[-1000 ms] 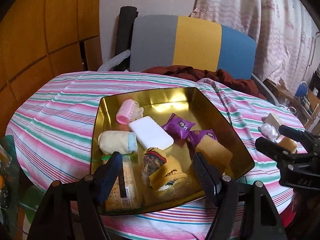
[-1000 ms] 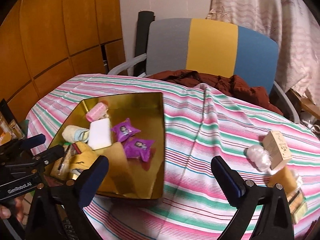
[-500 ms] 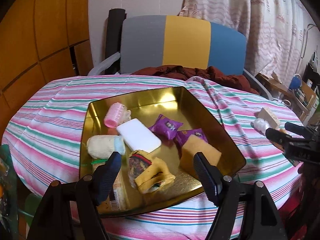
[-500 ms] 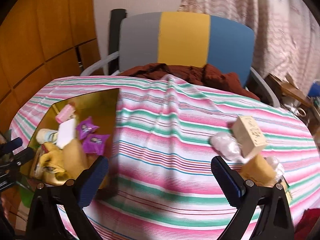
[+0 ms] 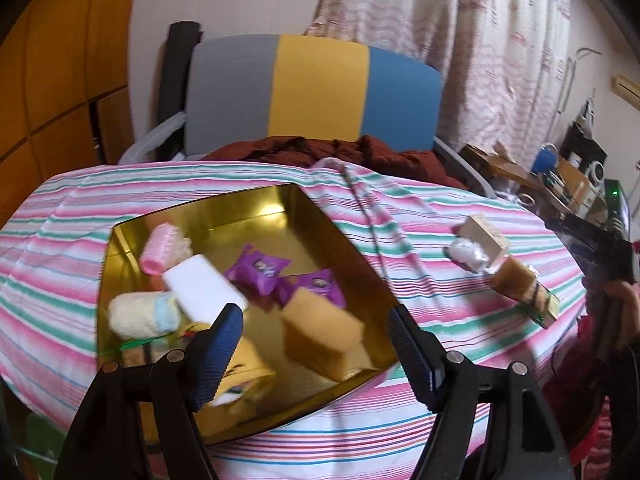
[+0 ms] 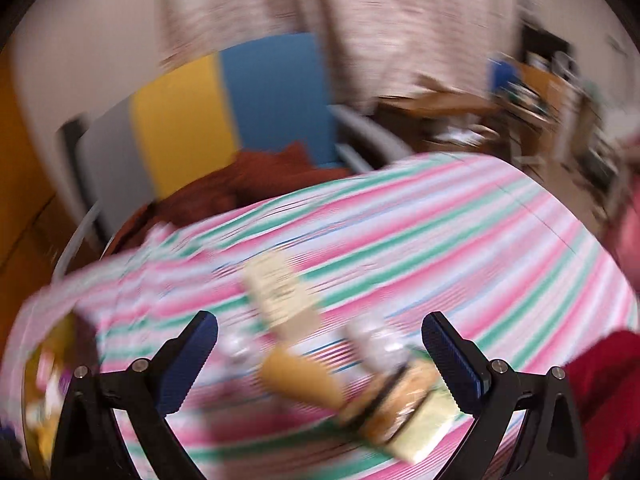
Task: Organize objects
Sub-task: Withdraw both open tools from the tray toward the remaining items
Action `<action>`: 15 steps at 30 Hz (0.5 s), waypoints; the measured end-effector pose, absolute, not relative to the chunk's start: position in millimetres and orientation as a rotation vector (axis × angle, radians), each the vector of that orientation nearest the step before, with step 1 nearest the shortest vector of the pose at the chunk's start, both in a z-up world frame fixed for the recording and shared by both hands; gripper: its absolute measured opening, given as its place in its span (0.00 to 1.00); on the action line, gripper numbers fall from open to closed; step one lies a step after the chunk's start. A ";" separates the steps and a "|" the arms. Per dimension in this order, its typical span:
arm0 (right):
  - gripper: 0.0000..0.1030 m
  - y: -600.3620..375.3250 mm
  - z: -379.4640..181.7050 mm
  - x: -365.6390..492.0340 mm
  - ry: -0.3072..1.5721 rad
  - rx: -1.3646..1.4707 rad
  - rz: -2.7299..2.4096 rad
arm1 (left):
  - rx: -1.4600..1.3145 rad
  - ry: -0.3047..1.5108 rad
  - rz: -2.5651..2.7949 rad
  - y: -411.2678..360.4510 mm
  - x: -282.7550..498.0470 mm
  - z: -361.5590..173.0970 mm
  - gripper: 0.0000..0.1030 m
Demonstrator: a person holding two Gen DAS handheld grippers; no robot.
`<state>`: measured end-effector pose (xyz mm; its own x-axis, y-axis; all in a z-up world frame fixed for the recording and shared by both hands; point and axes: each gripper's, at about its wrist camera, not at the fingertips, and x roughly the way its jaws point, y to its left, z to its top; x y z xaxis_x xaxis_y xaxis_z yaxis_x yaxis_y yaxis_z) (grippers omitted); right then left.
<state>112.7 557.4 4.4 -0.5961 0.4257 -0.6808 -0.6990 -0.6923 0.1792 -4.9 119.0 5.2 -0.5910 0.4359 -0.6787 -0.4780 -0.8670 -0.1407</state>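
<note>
Over the near edge of the gold tray [image 5: 352, 248], the left gripper [image 5: 316, 334] hangs with jaws wide and empty, touching nothing; a tan sponge [image 5: 320, 336] lies in the tray between them. The right gripper [image 6: 320, 340], jaws also wide and empty, hovers above a loose cluster on the striped worktop [image 6: 460, 240]: a cream box [image 6: 280, 292], a tan block [image 6: 300, 376] and a biscuit packet [image 6: 408, 412]. Bare cloth lies between tray and cluster.

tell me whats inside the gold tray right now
In the gold tray: pink roller, white block, two purple packets, tan sponge, rolled cloth. The left gripper hides the near items.
</note>
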 end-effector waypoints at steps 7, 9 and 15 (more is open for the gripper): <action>1.00 613.1 -26.7 150.3 1.007 -0.714 2.110 | -1.022 0.112 2.263 183.1 -8.0 8.2 0.73; 1.00 617.3 -30.9 152.4 1.067 -0.716 2.096 | -1.048 0.114 2.215 207.6 -12.0 5.7 0.73; 1.00 612.9 -28.4 144.3 1.045 -0.752 2.160 | -1.137 0.048 2.041 277.1 -26.0 -6.6 0.72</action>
<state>144.3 612.9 -28.4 -0.6482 0.2789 -0.7085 -0.7286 -0.4974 0.4708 -26.0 277.1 -6.6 -0.2922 0.6123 -0.7347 -0.6463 -0.6926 -0.3202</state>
